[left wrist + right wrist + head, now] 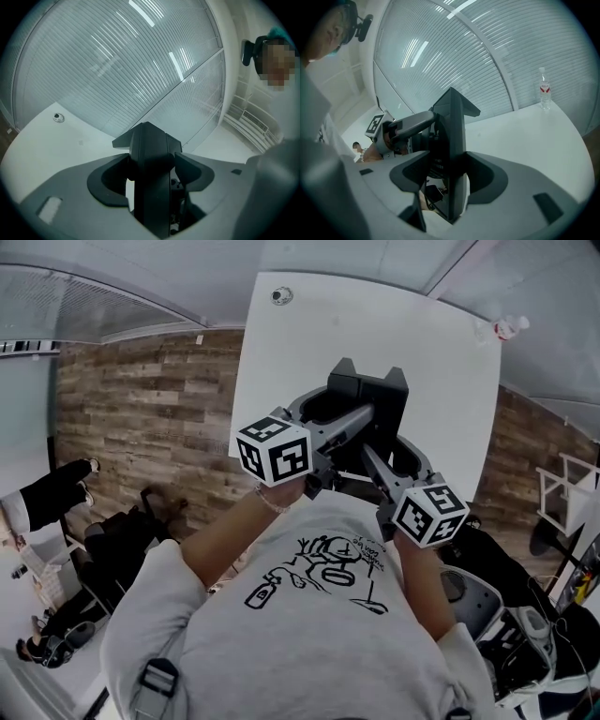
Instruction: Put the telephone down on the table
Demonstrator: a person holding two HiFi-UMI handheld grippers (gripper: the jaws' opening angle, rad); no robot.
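Note:
The telephone [367,397] is a black, angular desk set held upright over the near edge of the white table [281,371]. My left gripper [345,420] is shut on its left side and my right gripper [386,457] on its right side. In the left gripper view the telephone [149,154] fills the gap between the jaws of the left gripper [152,176]. The right gripper view shows the telephone [452,126] clamped edge-on in the right gripper [449,176], with the left gripper [410,125] beyond it. I cannot tell whether its base touches the table.
A small round fitting [282,295] sits at the table's far left corner [58,117]. A water bottle [507,328] stands at the far right corner [544,92]. Wooden floor [141,418] lies left of the table. Dark chairs [506,615] stand to my right.

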